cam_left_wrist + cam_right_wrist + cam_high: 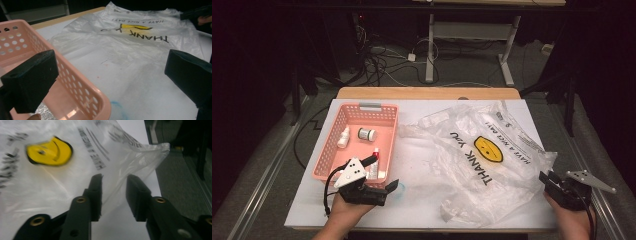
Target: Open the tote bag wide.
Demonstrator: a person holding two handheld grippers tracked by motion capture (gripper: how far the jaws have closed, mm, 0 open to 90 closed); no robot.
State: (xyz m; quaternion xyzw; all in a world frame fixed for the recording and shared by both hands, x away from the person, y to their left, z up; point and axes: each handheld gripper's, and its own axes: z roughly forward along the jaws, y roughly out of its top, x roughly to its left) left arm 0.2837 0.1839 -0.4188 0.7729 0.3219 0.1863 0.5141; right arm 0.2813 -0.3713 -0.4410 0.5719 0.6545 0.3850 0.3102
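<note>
A clear plastic bag [492, 180] [135, 47] [45, 190] printed "THANK YOU" with a yellow smiley [488, 149] [48, 151] lies crumpled on the white table cover. My right gripper [548, 177] [113, 192] is at the bag's near right edge, open, with a narrow gap between its jaws; the bag's thin edge shows through that gap, untouched by the pads. My left gripper [381, 173] [110, 75] is open wide, its jaws set either side of the near right corner of a pink basket [362, 107] [82, 85].
In the basket lie a white dropper bottle [344, 137], a small round jar [367, 134] and a tube [374, 162]. A blue smear [117, 105] marks the cover by the basket corner. The table's right edge [156, 180] drops to the floor beside my right gripper.
</note>
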